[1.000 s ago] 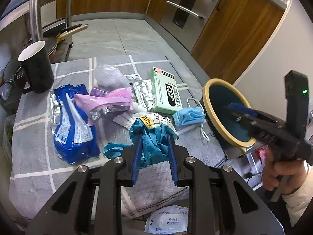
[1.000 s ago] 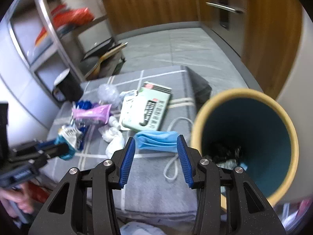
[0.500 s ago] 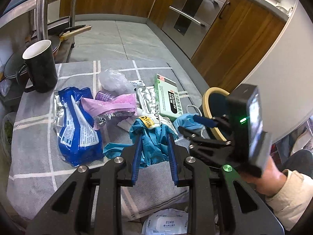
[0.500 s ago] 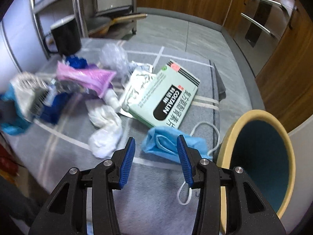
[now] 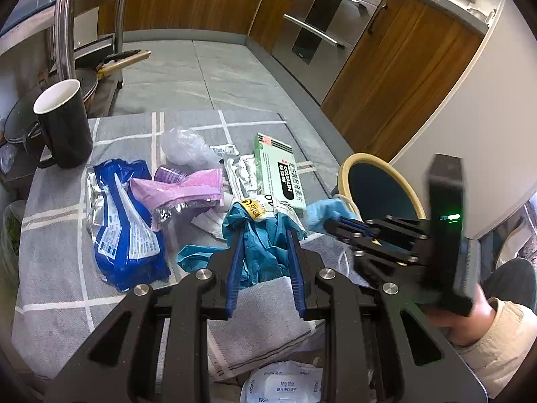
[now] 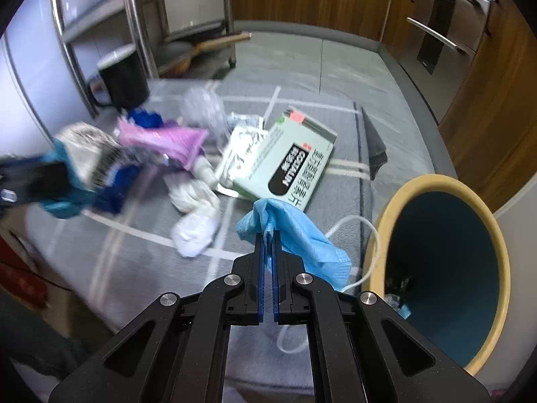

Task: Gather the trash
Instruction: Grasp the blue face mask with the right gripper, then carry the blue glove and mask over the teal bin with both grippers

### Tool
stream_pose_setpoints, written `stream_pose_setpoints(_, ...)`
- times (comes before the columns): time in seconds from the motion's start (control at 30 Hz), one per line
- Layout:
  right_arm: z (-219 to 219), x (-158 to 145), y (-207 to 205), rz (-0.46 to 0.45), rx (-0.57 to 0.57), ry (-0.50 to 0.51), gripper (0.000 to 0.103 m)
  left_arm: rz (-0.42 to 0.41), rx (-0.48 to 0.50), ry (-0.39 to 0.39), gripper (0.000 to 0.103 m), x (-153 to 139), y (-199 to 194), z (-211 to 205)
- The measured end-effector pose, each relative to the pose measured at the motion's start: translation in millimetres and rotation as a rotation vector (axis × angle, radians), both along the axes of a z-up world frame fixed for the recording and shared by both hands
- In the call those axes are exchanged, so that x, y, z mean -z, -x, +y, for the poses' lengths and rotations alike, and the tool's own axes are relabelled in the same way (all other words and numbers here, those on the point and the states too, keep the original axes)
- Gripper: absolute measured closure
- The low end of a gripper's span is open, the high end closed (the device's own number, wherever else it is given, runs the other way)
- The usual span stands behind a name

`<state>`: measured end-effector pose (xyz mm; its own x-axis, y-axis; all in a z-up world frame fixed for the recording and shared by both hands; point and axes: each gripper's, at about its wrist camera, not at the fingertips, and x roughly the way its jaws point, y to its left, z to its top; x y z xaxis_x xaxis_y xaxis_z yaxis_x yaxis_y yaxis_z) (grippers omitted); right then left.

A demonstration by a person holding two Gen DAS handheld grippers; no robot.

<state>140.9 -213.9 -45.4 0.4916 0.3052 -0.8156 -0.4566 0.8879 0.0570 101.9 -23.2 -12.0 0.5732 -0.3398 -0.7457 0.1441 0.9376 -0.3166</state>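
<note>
My left gripper is shut on a bundle of teal gloves with a white and yellow wrapper, held above the grey cloth. My right gripper is shut on a light blue face mask, lifted just left of the bin; its white ear loop hangs down. The bin, cream-rimmed and dark blue inside, stands at the table's right edge with some trash at its bottom. It also shows in the left wrist view, with the right gripper and mask in front of it.
On the grey cloth lie a green box, a pink pouch, a blue bag, foil packs, a clear plastic wad and white tissue. A black mug stands at back left. A wipes pack lies below.
My right gripper has closed on the blue face mask and lifted it off the cloth. My left gripper still holds the teal gloves and has barely moved.
</note>
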Motion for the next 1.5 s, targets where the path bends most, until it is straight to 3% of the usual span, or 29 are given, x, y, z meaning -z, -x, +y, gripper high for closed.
stream_pose_setpoints(0.2, -33, -38, 9, -0.007, 0.053, -0.183, 0.098, -0.021, 0.013, 0.004, 0.079, -10, 2, -4)
stream_pose_setpoints(0.33, -54, -58, 16, -0.028, 0.093, -0.253, 0.098, -0.041, 0.010, 0.001, 0.079, -16, 4, -6)
stream_pose_setpoints(0.7, -98, -73, 36, -0.078, 0.165, -0.273, 0.098, -0.083, 0.051, 0.034, 0.079, -33, -3, -31)
stream_pose_setpoints(1.5, -176, -63, 37, -0.094, 0.348, -0.279, 0.098, -0.048, 0.195, 0.040, 0.079, -28, -29, -121)
